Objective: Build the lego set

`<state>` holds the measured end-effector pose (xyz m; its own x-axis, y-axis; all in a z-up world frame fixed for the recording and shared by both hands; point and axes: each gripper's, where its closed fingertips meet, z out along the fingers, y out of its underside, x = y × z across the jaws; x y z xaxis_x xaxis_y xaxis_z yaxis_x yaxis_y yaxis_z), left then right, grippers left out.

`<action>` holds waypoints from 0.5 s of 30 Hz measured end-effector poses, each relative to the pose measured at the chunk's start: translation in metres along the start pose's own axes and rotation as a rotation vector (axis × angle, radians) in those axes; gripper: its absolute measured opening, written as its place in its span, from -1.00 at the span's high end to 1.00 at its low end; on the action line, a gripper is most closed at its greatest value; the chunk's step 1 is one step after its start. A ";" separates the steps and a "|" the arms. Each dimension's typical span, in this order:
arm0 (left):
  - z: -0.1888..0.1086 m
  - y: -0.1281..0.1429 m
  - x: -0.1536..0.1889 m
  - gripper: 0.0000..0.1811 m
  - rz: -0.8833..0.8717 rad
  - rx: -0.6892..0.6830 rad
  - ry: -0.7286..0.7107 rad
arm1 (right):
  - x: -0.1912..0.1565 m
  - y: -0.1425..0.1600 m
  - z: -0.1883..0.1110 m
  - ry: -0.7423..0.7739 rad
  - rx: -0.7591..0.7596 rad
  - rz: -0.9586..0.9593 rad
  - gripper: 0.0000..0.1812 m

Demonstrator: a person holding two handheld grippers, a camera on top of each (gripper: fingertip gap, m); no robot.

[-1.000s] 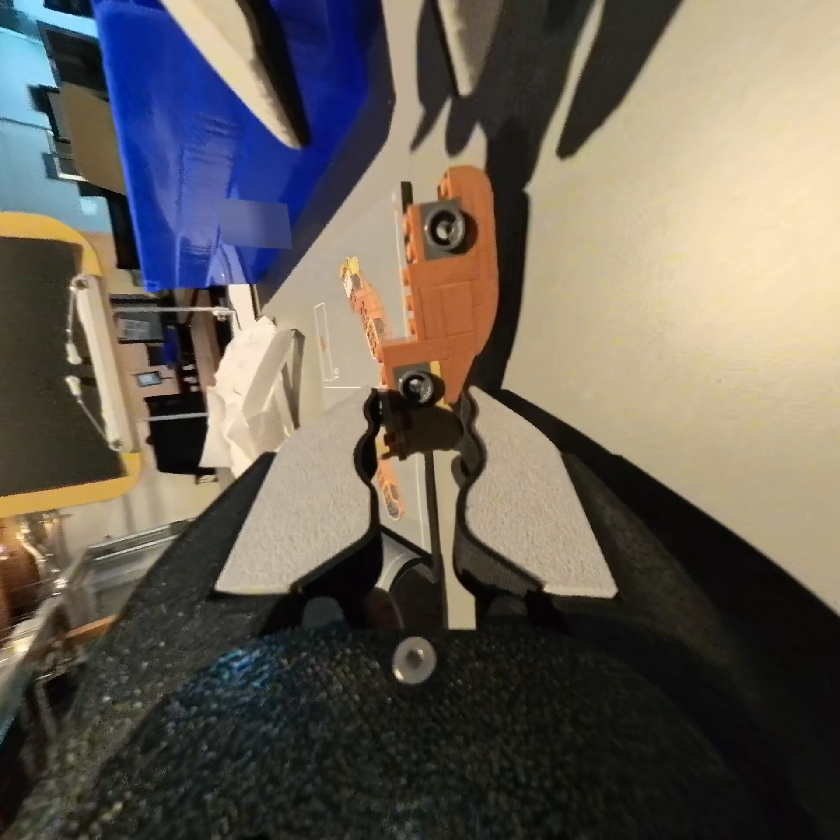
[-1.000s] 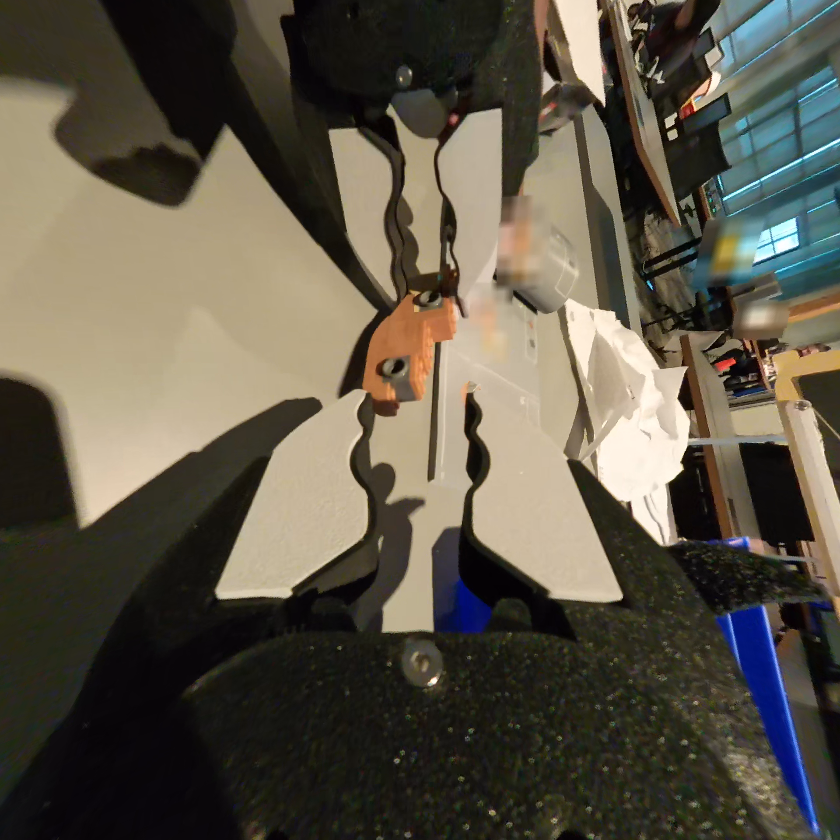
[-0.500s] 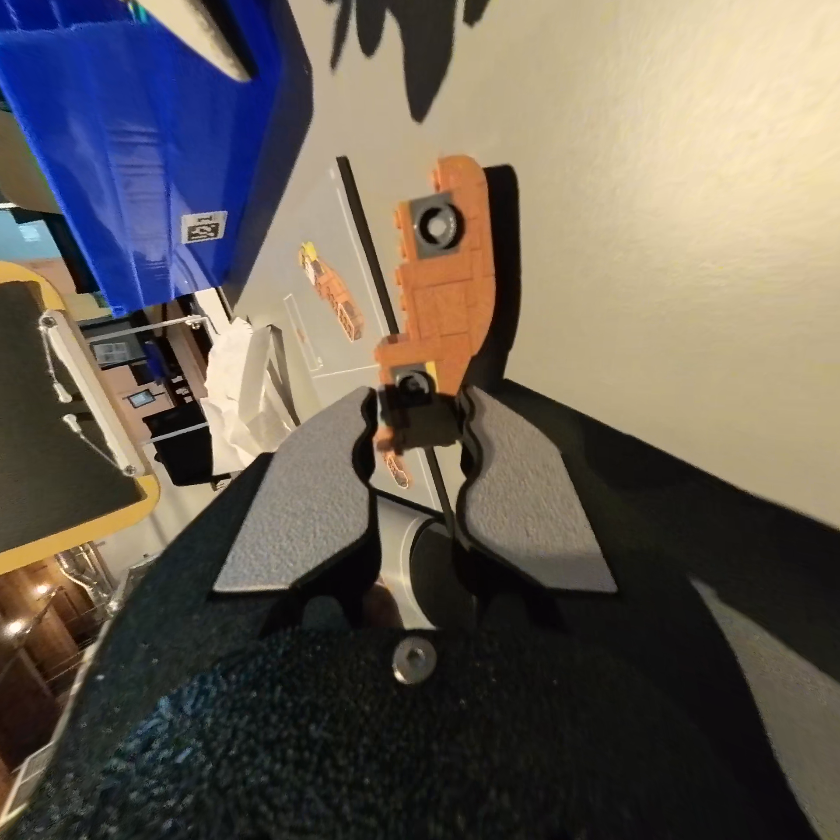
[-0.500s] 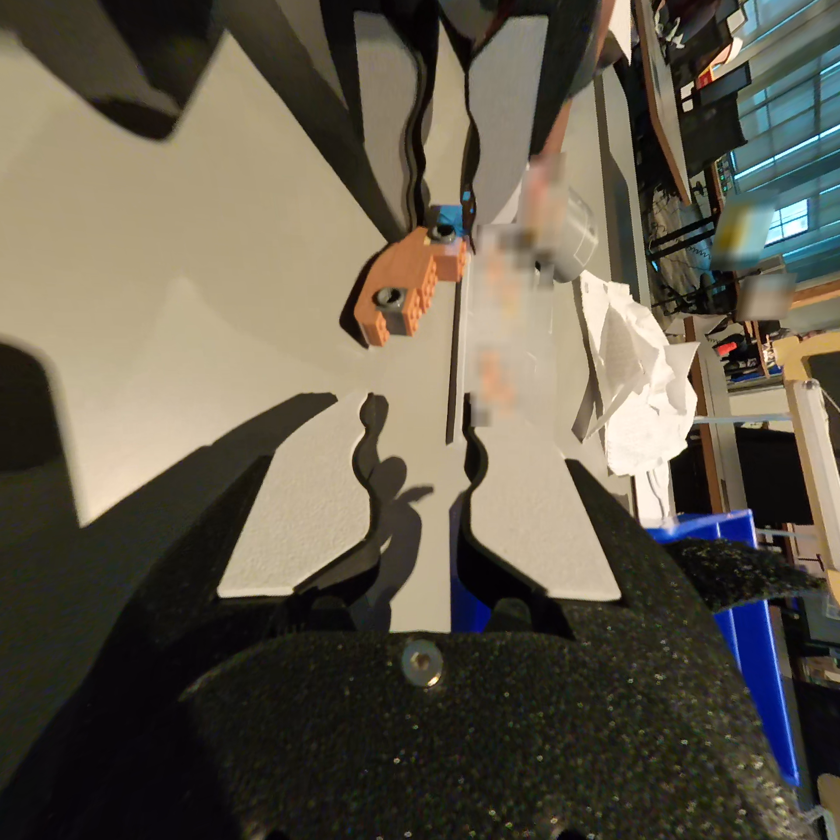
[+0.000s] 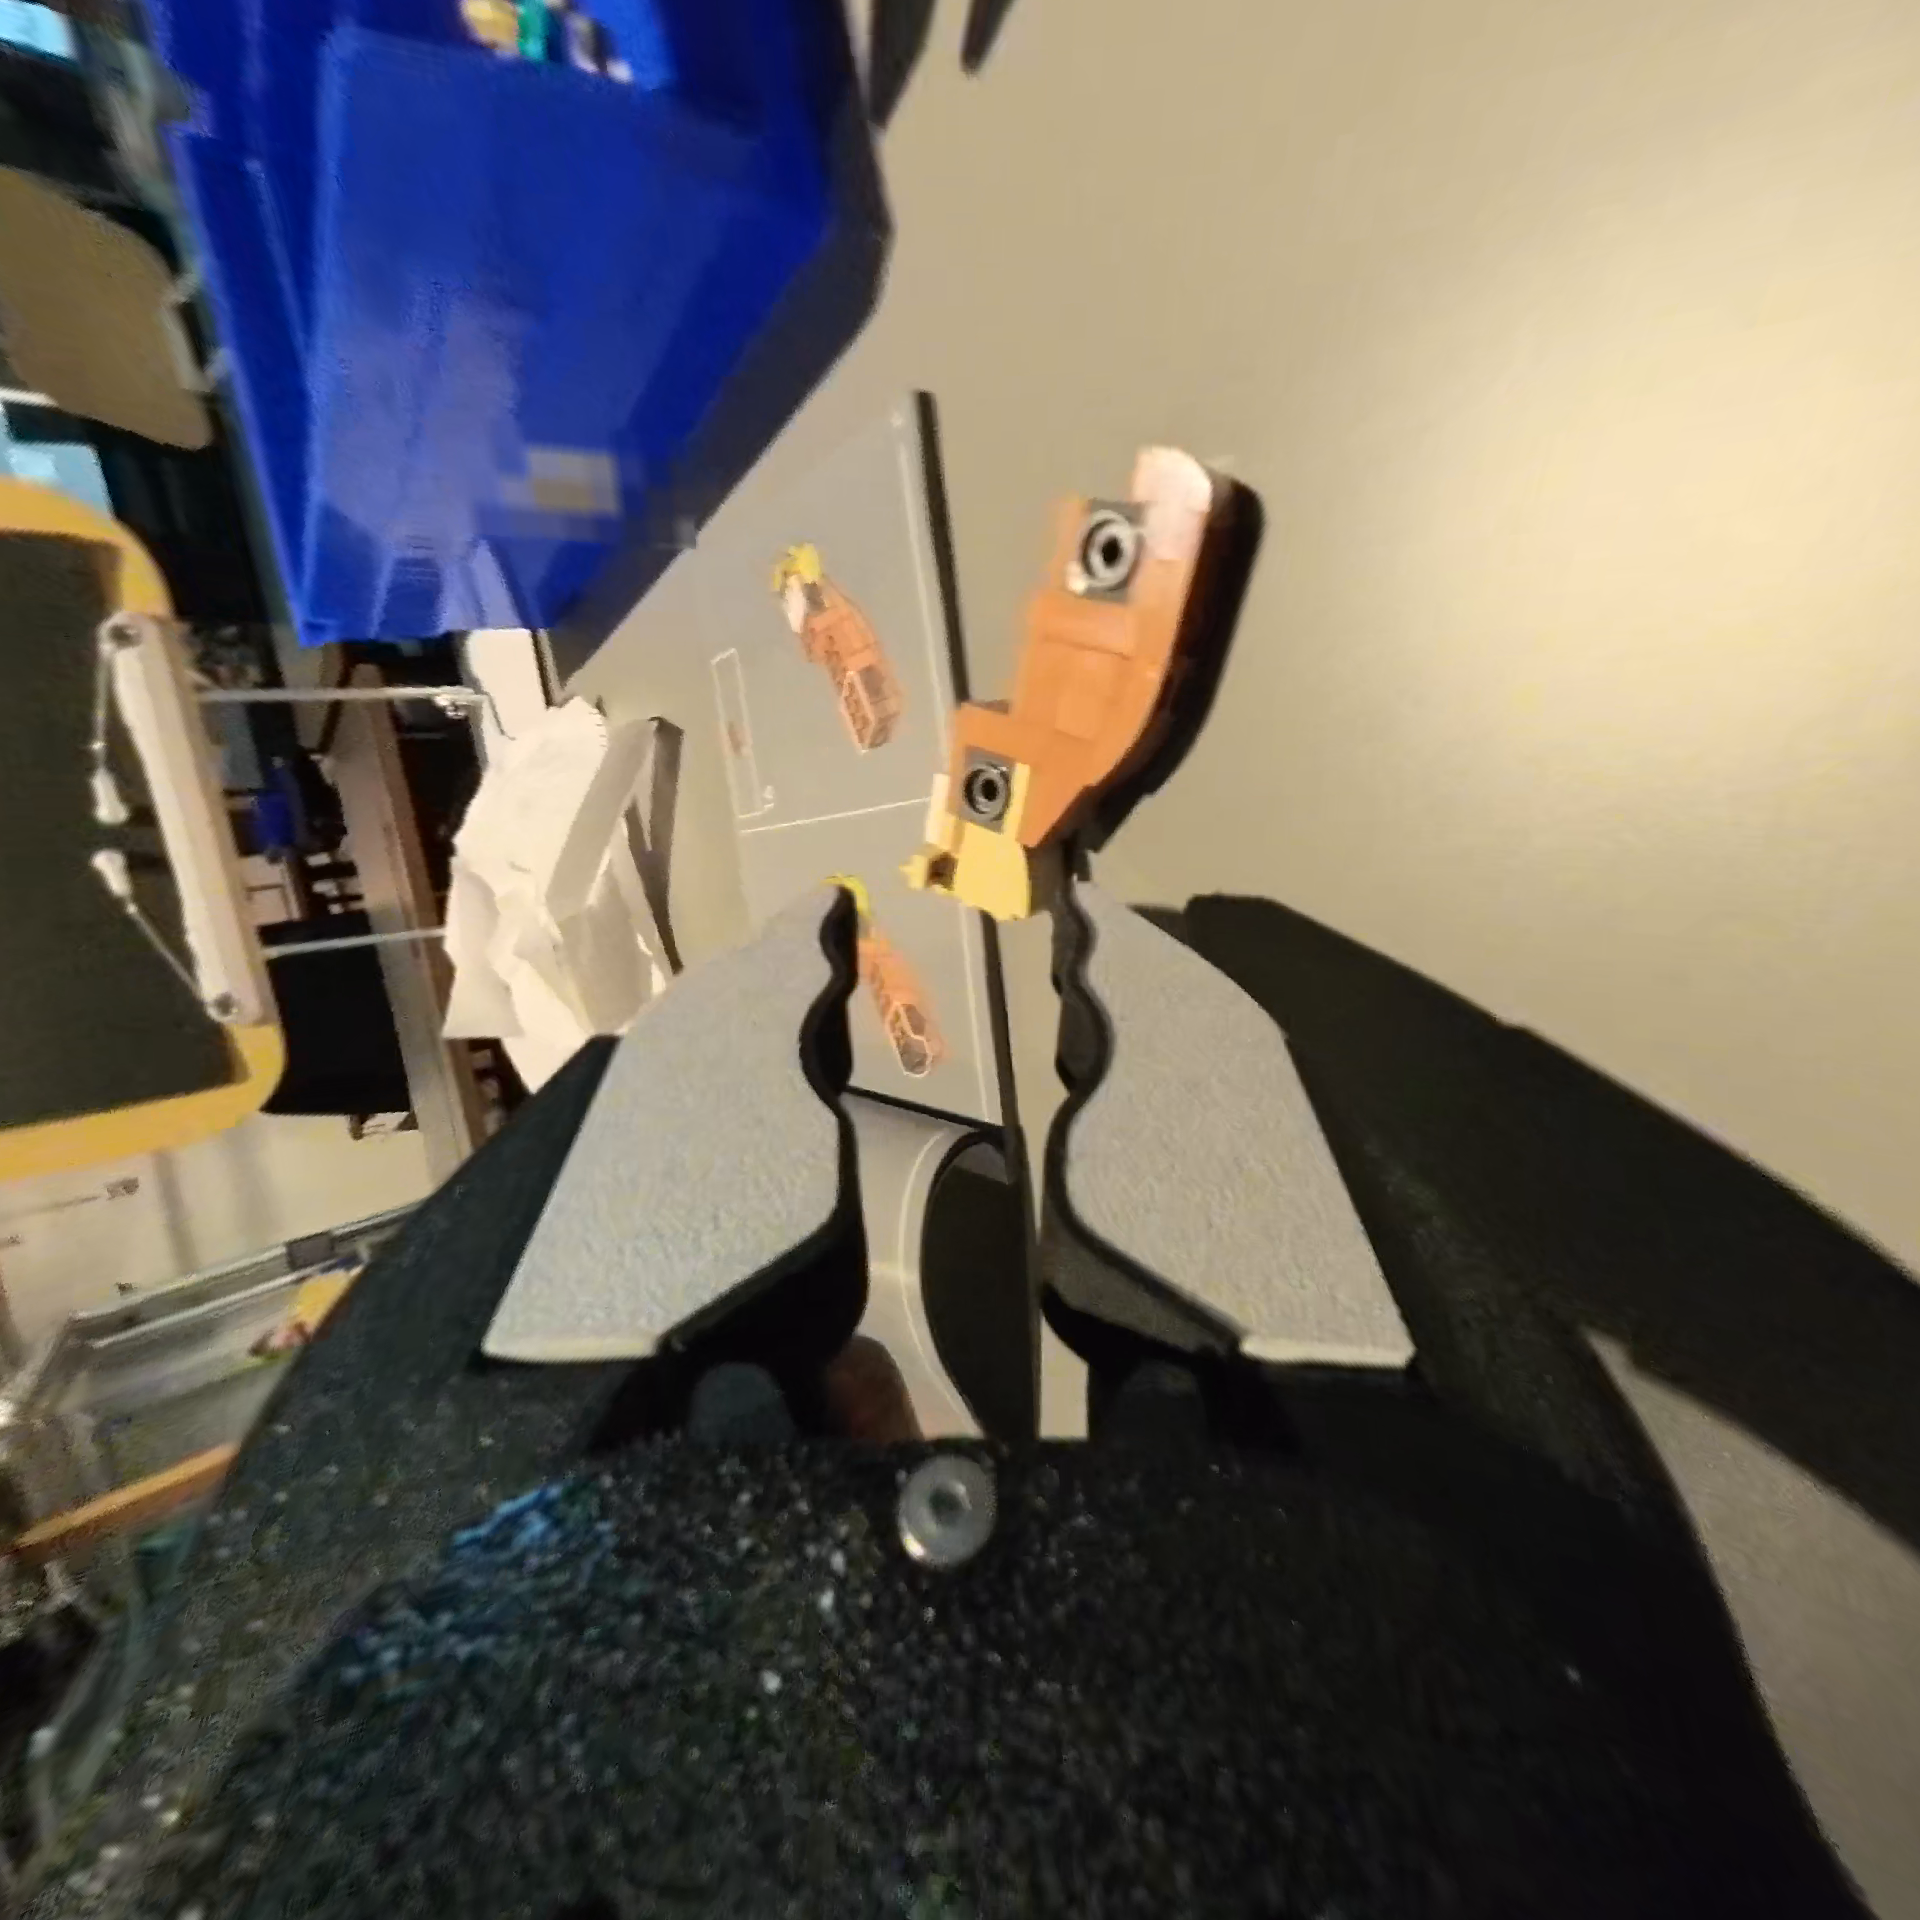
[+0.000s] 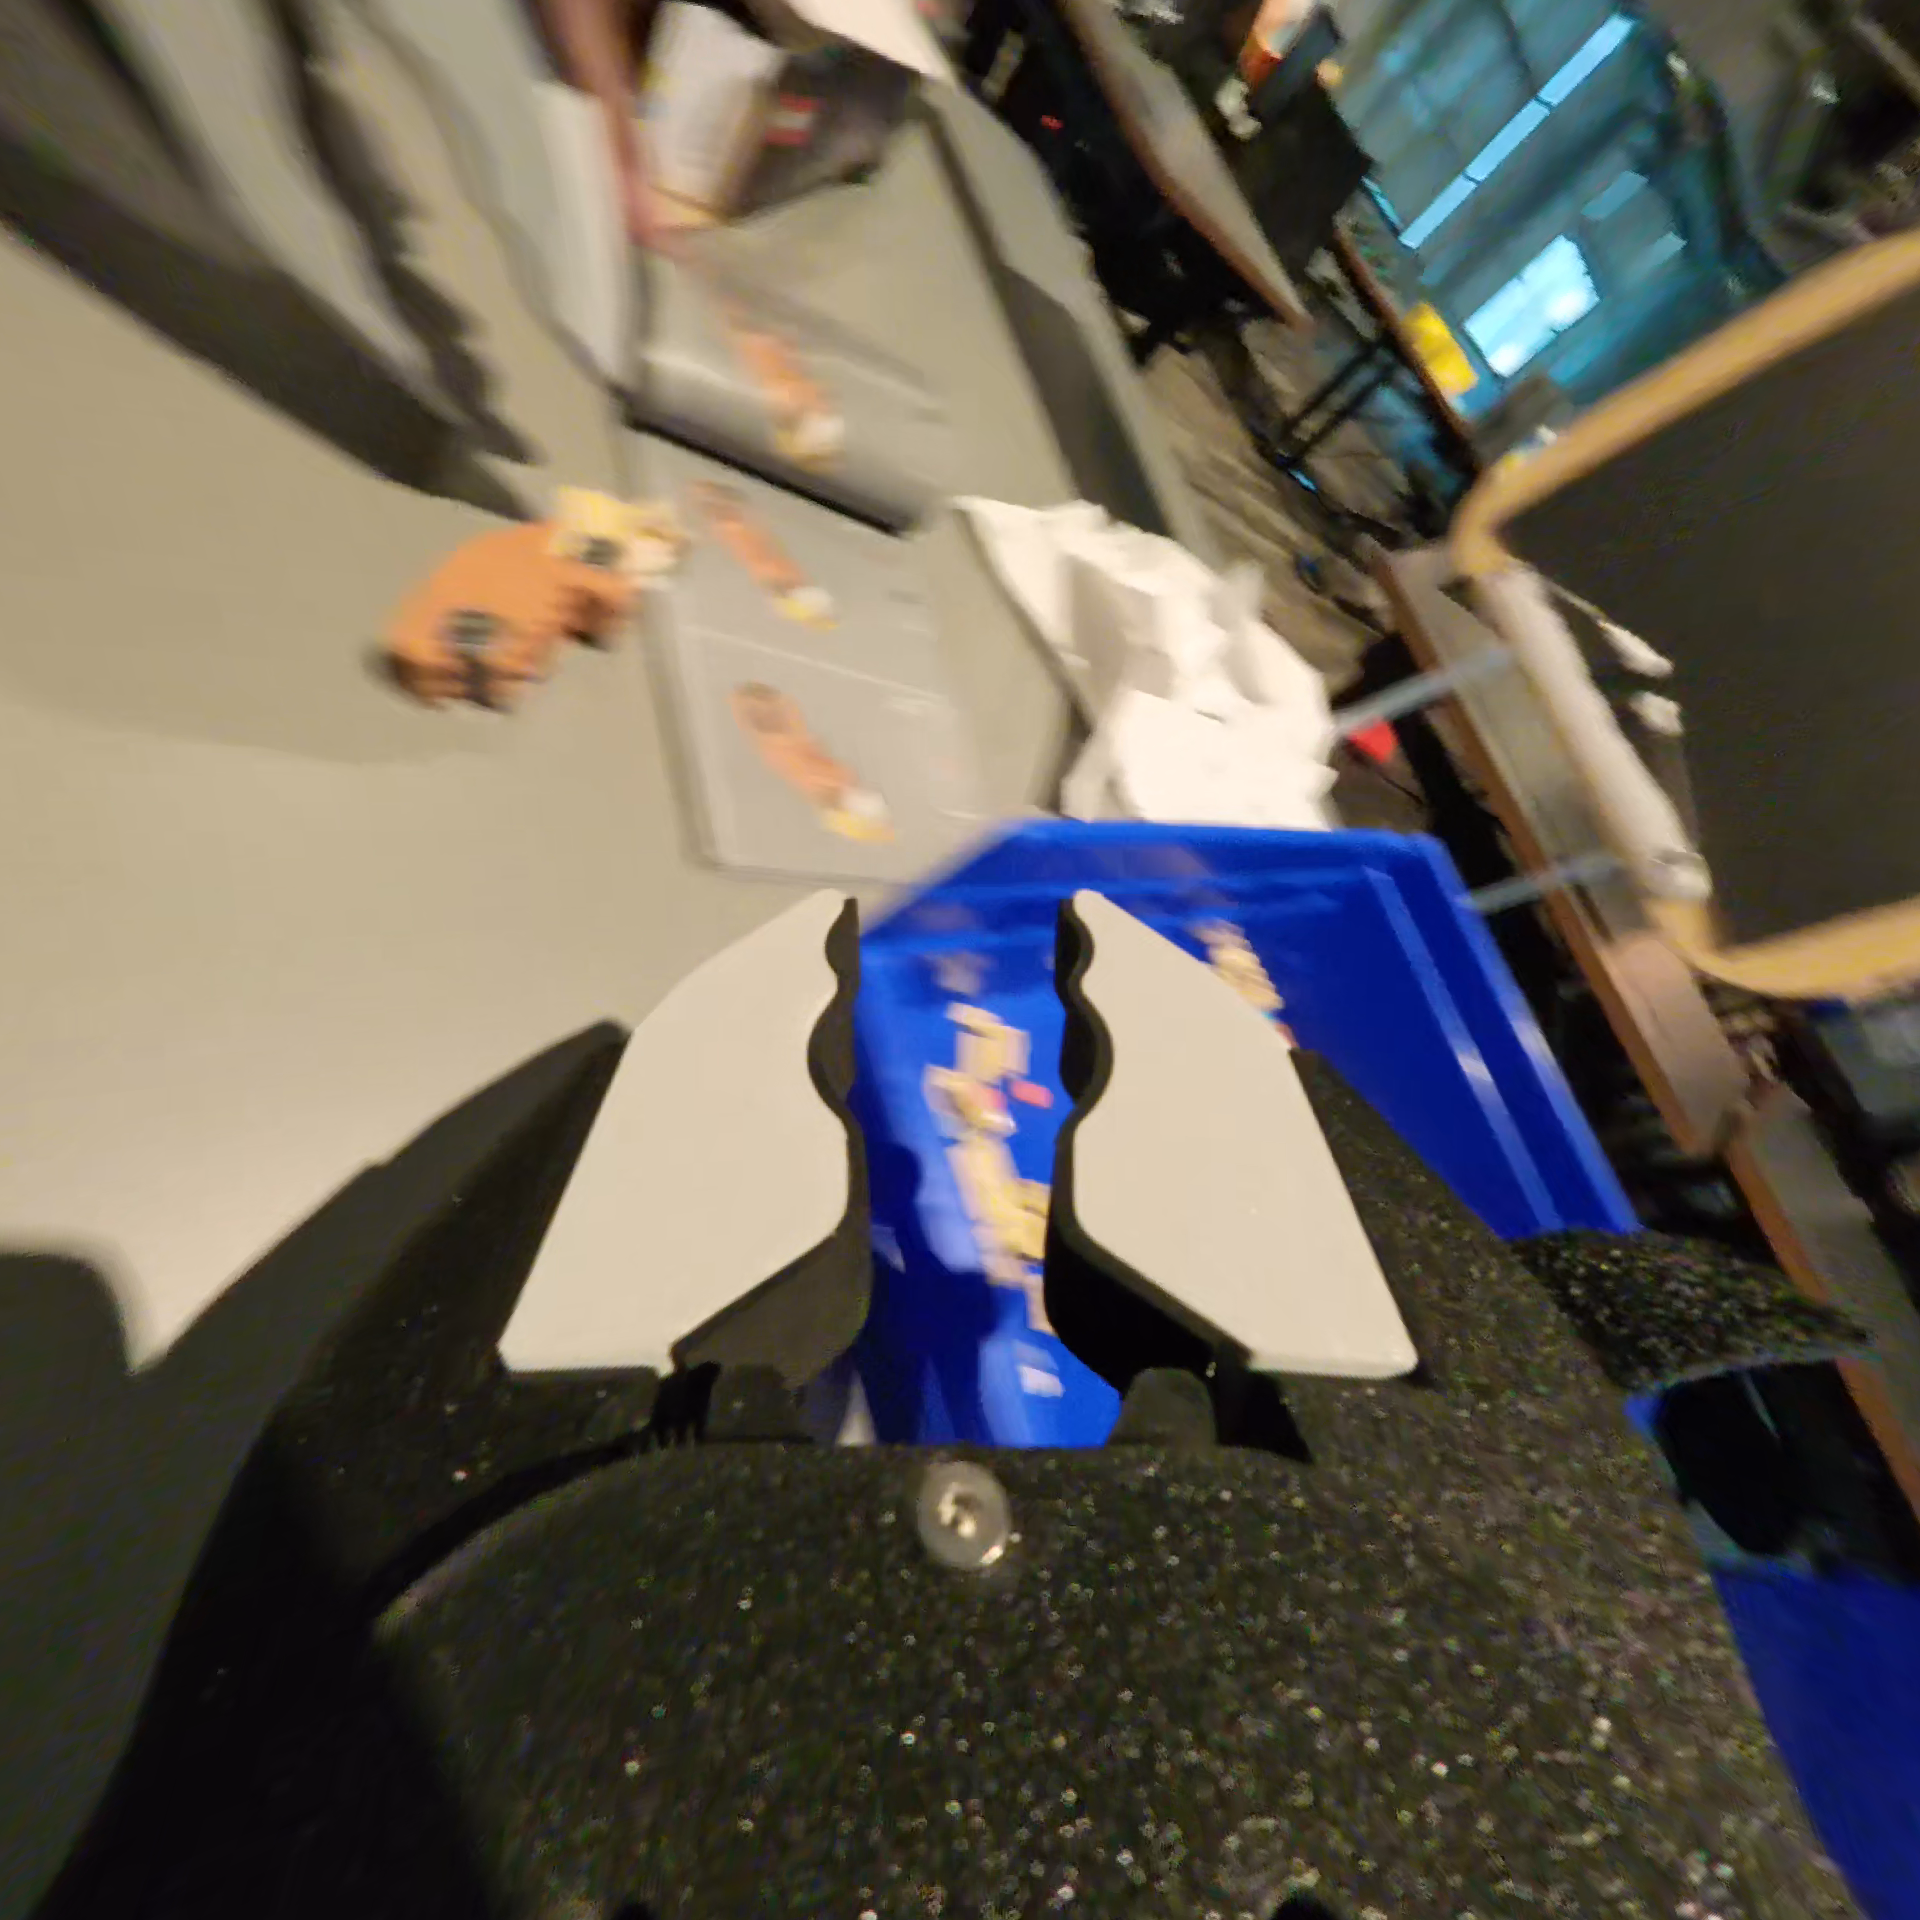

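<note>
1 orange lego model [image 5: 1091, 686], lengthwise beside booklet [image 5: 831, 748]

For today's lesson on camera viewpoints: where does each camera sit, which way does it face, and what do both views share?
Left wrist view: on the left gripper, facing along its open fingers at the orange lego model on the table and the instruction sheet.
Right wrist view: on the right gripper, open fingers over the blue bin.
Shared: model, sheet, bin, crumpled paper.

lego model [image 5: 1091, 665] glossy plastic | bin [image 6: 1455, 1039] glossy plastic | table [image 5: 1507, 416] matt | paper [image 6: 1174, 665] crumpled
</note>
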<state>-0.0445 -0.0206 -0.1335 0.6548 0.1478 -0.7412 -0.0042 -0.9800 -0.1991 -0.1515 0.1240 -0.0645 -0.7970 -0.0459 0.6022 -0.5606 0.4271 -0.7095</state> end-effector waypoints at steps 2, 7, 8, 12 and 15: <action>0.000 -0.004 -0.010 0.59 -0.066 0.057 -0.040 | 0.032 0.008 0.004 -0.038 -0.048 0.037 0.63; 0.013 -0.014 -0.037 0.61 -0.194 0.199 -0.182 | 0.106 0.041 0.055 -0.164 -0.212 0.041 0.67; 0.016 -0.014 -0.041 0.62 -0.213 0.222 -0.213 | 0.120 0.048 0.063 -0.175 -0.236 0.046 0.68; 0.019 -0.013 -0.046 0.62 -0.265 0.282 -0.278 | 0.145 0.065 0.090 -0.278 -0.264 0.195 0.83; 0.017 -0.015 -0.044 0.64 -0.312 0.345 -0.272 | 0.139 0.100 0.120 -0.330 -0.420 0.271 0.82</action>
<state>-0.0862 -0.0100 -0.1084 0.4451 0.4990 -0.7436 -0.1186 -0.7902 -0.6013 -0.3450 0.0516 -0.0956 -0.9645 -0.1350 0.2270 -0.2447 0.7803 -0.5755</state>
